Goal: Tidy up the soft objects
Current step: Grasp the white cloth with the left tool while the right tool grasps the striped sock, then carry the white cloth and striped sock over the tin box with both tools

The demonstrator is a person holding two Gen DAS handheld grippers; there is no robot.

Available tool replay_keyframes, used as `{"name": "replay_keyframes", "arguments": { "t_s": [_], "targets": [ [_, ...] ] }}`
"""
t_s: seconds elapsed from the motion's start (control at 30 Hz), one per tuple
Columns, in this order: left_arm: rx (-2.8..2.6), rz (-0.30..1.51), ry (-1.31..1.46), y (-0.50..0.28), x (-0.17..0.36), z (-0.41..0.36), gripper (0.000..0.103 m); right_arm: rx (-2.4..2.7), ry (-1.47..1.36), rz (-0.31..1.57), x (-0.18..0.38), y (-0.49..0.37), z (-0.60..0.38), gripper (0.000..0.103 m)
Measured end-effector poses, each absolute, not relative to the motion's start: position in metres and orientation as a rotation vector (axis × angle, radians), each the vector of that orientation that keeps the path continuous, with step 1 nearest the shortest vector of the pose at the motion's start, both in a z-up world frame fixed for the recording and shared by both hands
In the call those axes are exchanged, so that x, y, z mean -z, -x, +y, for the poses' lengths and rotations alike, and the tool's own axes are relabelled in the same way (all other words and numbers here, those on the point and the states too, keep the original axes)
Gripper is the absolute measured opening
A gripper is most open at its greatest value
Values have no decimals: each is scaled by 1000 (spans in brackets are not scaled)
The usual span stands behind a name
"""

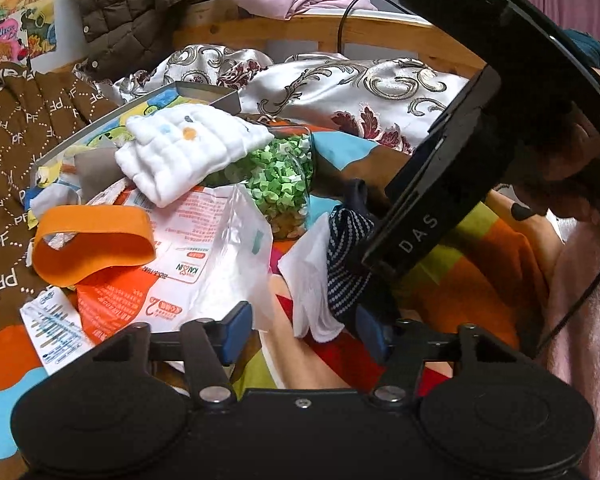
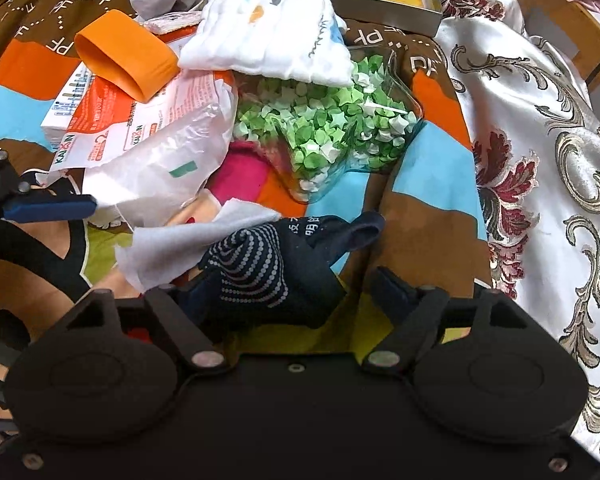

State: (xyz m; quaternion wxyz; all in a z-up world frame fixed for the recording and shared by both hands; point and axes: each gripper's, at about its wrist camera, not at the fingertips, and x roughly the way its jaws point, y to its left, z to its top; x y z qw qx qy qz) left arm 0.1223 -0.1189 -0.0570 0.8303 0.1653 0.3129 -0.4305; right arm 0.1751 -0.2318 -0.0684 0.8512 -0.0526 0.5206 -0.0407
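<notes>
A navy sock with pale dotted stripes (image 2: pixel 260 272) lies crumpled on the colourful bedsheet (image 2: pixel 420 200). It sits between the jaws of my right gripper (image 2: pixel 284 284), which stands open: the right pad (image 2: pixel 392 288) is clear of the sock. A white cloth (image 1: pixel 308 296) lies against the sock (image 1: pixel 348 264). It lies between the jaws of my left gripper (image 1: pixel 304 320), also open, with the left pad (image 1: pixel 238 332) apart from it. The right gripper's black housing (image 1: pixel 420 208) comes down onto the sock from the right.
Just beyond lie a torn plastic packet (image 1: pixel 180 248), an orange band (image 1: pixel 92 240), a white quilted cloth (image 1: pixel 180 152) and a clear container of green paper stars (image 1: pixel 280 176). A metal tray (image 1: pixel 204 92), a brown lettered garment (image 1: pixel 12 152) and a satin quilt (image 1: pixel 360 92) lie behind.
</notes>
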Motion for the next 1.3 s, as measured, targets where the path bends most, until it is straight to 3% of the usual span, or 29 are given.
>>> {"name": "replay_keyframes", "arguments": {
  "t_s": [0.1,0.27,0.43,0.67,0.9,1.3],
  "targets": [
    [918,666,-347,-125,58,-120,51,81,95,1095,71,-177,-234,71],
    [930,672,-342,-127,58,-122,34,68,80,1107,76,-182,-235,59],
    [939,693,-323,-130,58,-122,17,55,66,1100,77,-183,-235,40],
    [924,717,-299,-132,56,-120,2,60,52,1087,77,-182,-236,14],
    [860,640,-278,-130,37,-113,0,57,36,1036,66,-173,-234,2],
    [759,465,-138,-130,-16,-91,0,23,-32,797,21,-138,-244,0]
  ]
}}
